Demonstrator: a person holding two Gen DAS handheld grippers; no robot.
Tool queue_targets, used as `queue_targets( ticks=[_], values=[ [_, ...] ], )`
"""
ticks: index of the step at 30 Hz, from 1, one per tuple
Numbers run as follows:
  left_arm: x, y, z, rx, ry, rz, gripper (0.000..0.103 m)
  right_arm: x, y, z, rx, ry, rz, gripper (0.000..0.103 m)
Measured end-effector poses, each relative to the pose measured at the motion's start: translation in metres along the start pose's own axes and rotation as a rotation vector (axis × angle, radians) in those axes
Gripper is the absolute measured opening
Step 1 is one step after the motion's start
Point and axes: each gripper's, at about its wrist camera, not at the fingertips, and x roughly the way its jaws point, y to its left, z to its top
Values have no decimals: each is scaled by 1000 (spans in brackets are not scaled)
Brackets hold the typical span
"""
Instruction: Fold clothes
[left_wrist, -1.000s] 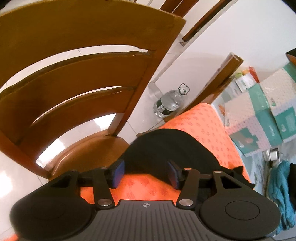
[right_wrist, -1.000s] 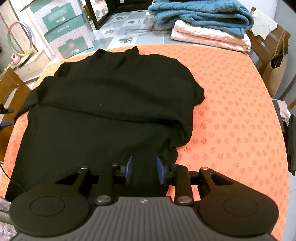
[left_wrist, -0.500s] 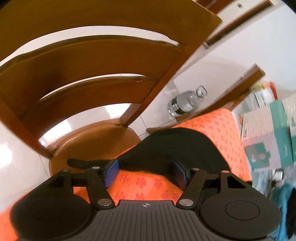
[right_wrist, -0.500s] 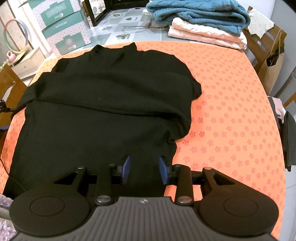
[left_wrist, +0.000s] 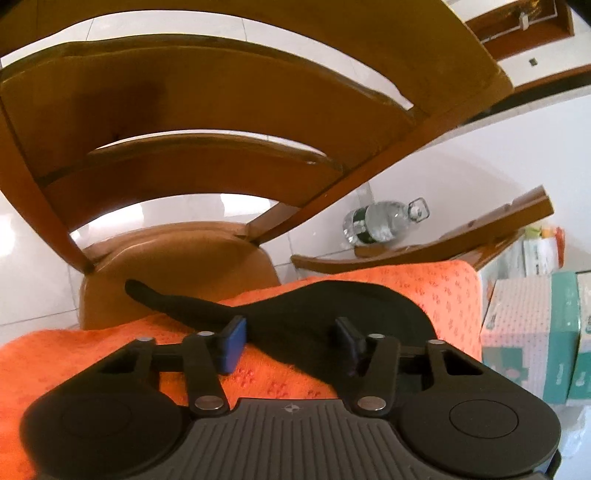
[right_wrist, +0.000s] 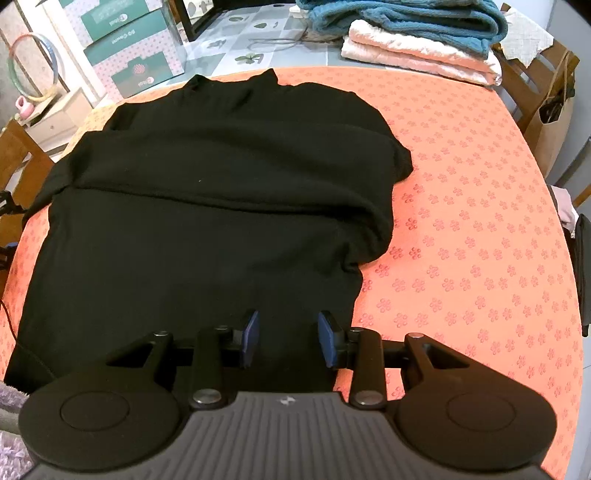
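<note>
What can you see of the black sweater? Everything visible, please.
The black sweater is a plain dark knit with a high collar at the far end. It lies flat on the orange flower-print tablecloth, its right side folded inward. One dark end trails past the table edge toward the wooden chair. The right gripper straddles its near hem; the left gripper, jaws closing, straddles its edge.

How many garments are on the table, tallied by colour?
Black sweater, spread on the orange cloth: 1
Blue knit, folded, top of the stack: 1
Pale pink garment, folded, beneath the blue one: 1
Total: 3
</note>
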Motion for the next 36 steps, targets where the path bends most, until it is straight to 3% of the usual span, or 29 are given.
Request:
queue_targets(
  ticks=[1, 4, 11, 15, 18, 24, 30, 36],
  values=[
    [0, 1, 0, -7, -6, -18, 33, 0, -1, 0, 2, -1, 0, 40],
    [-2, 0, -1, -14, -26, -55, 17, 1, -3, -1, 3, 3, -2, 40],
    [-15, -6, -5, 11, -75, -140, 15, 1, -5, -3, -14, 2, -21, 40],
    [-35, -22, -11, 87, -112, -181, 15, 0, -6, -4, -11, -5, -25, 40],
    [-56, -40, -21, 201, -171, -230, 15, -1, -6, -7, -6, -9, -26, 40],
    [-100, -94, -62, 600, -272, -338, 15, -3, -3, -11, -14, -16, -29, 40],
    [-112, -134, -129, 1040, -333, -326, 15, -6, -2, -14, -7, -26, -30, 40],
    [-91, -138, -182, 1297, -272, -276, 15, -8, -2, -17, 3, -31, -33, 42]
  ],
)
